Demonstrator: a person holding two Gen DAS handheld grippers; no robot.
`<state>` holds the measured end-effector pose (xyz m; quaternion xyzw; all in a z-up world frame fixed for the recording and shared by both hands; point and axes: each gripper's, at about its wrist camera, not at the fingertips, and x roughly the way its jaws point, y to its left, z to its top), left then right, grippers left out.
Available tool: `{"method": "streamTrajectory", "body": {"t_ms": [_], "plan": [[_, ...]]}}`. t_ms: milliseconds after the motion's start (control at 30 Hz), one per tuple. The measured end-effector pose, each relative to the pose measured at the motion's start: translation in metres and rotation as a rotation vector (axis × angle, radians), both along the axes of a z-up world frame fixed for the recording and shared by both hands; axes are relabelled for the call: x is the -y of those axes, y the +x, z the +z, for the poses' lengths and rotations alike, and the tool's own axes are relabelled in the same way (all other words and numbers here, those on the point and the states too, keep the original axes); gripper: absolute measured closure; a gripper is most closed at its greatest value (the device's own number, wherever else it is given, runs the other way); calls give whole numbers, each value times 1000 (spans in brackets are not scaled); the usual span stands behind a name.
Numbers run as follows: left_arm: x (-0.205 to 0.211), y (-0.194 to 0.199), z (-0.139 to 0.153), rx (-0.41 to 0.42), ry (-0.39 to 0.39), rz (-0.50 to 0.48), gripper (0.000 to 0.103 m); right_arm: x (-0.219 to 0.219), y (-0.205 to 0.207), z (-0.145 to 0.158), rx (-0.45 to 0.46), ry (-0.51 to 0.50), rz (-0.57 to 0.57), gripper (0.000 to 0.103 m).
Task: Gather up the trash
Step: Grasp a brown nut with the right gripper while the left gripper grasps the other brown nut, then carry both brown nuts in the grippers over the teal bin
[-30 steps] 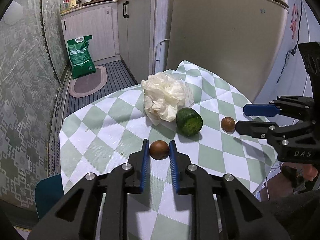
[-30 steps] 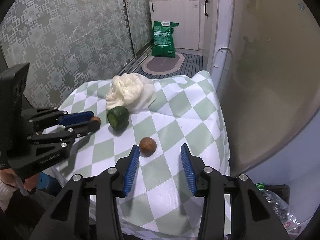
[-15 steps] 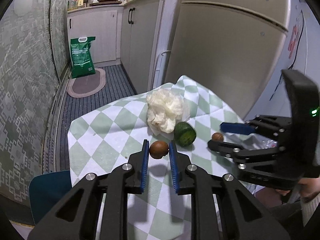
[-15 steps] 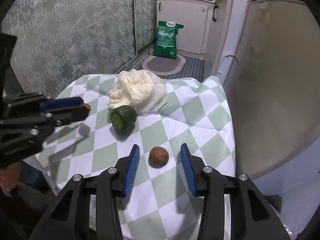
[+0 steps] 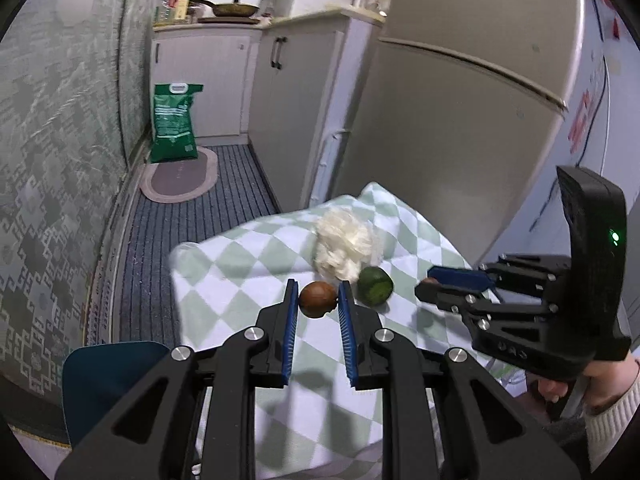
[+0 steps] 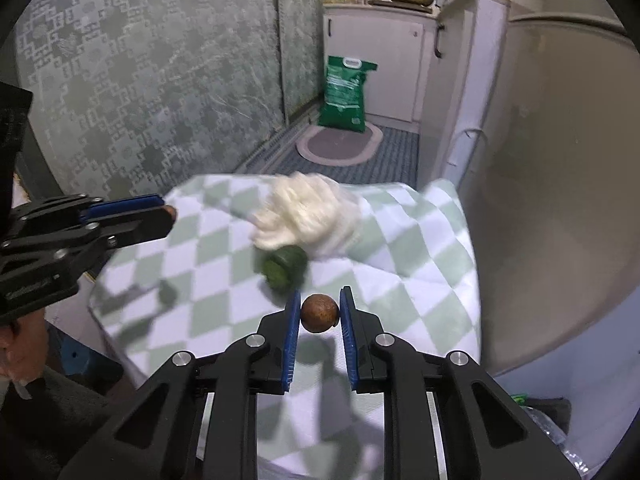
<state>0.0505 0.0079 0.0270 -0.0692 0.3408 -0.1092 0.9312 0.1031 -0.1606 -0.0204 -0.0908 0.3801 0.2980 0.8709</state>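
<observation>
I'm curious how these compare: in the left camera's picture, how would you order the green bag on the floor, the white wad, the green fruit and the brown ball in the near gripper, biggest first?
1. green bag
2. white wad
3. green fruit and brown ball look alike; the ball is nearer, so unsure.

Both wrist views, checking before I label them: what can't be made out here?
- Right wrist view: crumpled white wad and green fruit piece are motion-blurred; their surfaces are unreadable.
- Left wrist view: right gripper hides nearly all of its brown ball.
- Right wrist view: bag at bottom right is cut by the edge; contents unclear.
</observation>
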Motion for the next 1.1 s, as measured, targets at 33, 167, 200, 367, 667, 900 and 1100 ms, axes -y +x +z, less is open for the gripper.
{"method": "streamTrajectory", "body": {"t_ms": [33, 167, 200, 367, 667, 900, 1100], "plan": [[-3, -1, 2, 4, -1, 5, 81, -3, -1, 2, 1, 3, 7, 83], [-20, -5, 8, 15, -13, 37, 81, -21, -6, 10, 15, 8, 42, 83], [-25, -7, 10, 19, -14, 47, 81, -26, -7, 11, 18, 7, 49, 83], [-47, -14, 14, 31, -16, 83, 81, -48, -11, 17, 24, 4, 77, 83], [-97, -29, 9, 24, -6, 173, 81, -92, -24, 30, 42, 17, 149, 83], [-122, -37, -1, -20, 29, 210, 81, -126, -30, 37, 28, 43, 206, 83], [-136, -41, -20, -96, 81, 227, 81, -157, -36, 37, 19, 28, 252, 83]]}}
